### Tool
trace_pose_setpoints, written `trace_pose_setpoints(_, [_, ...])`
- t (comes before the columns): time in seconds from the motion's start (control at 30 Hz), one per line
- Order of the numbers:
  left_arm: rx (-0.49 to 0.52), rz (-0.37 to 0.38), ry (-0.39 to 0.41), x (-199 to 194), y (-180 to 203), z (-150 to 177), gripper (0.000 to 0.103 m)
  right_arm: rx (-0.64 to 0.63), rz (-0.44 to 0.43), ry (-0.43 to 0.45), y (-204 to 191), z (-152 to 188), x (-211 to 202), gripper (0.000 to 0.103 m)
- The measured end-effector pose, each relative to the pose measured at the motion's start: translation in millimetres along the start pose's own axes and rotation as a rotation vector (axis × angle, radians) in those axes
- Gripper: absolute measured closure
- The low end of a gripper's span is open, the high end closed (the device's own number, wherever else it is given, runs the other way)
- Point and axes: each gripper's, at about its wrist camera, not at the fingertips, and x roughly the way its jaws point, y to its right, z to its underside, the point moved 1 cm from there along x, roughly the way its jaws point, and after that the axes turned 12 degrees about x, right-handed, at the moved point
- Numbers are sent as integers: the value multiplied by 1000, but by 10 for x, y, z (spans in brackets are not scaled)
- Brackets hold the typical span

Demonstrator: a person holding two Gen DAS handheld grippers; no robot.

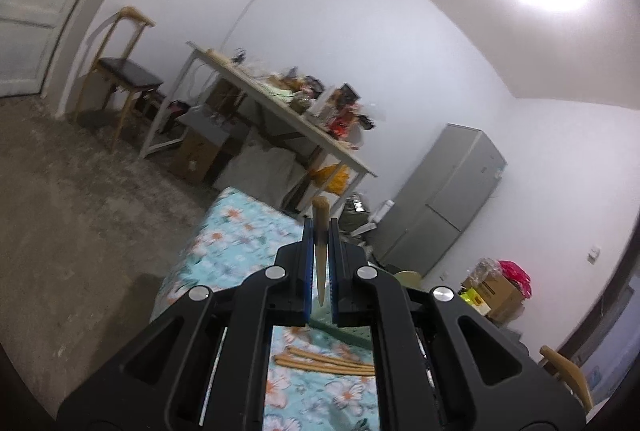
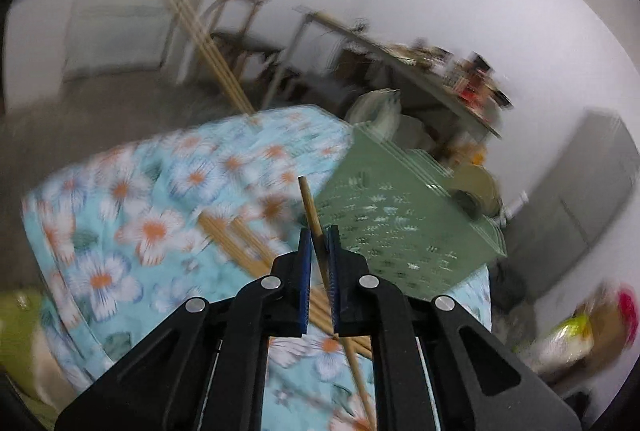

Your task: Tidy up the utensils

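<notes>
A bundle of chopsticks (image 1: 321, 231) is pinched by the left gripper (image 1: 320, 231); a single chopstick (image 2: 314, 219) is clamped by the right gripper (image 2: 319, 243)

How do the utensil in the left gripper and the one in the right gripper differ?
The wooden utensil in the left gripper looks flat and tapered with a rounded tip, while the chopstick in the right gripper is a thin round stick. The wooden utensil lies straight along its fingers; the chopstick crosses its fingers at a slant. Both are pale wood, and both grippers are shut on them.
</notes>
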Motion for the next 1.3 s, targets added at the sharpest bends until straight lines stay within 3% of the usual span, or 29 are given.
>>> trace_pose_setpoints(0.17, [59,83,23,157,301,-206,98,250,4,65,554,-107,-321,97])
trace_pose_setpoints(0.37, [137,142,33,524,759,-377,98,411,-7,123,950,-106,-487,97])
trace_pose_setpoints(0.67, [226,121,-42,1267,1189,-309,98,497,-20,195,1285,-58,-702,97])
trace_pose_setpoints(0.9, [275,96,-147,1761,1373,-121,98,543,-25,219,1455,-9,-728,97])
trace_pose_setpoints(1.1, [345,49,-191,1993,1443,20,97,566,-44,217,1516,58,-690,97])
trace_pose_setpoints(1.2, [351,43,-207,2051,1474,65,86,580,-58,214,1550,80,-659,97])
trace_pose_setpoints(1.3, [355,53,-211,2094,1492,96,86,587,-61,212,1579,95,-638,97])
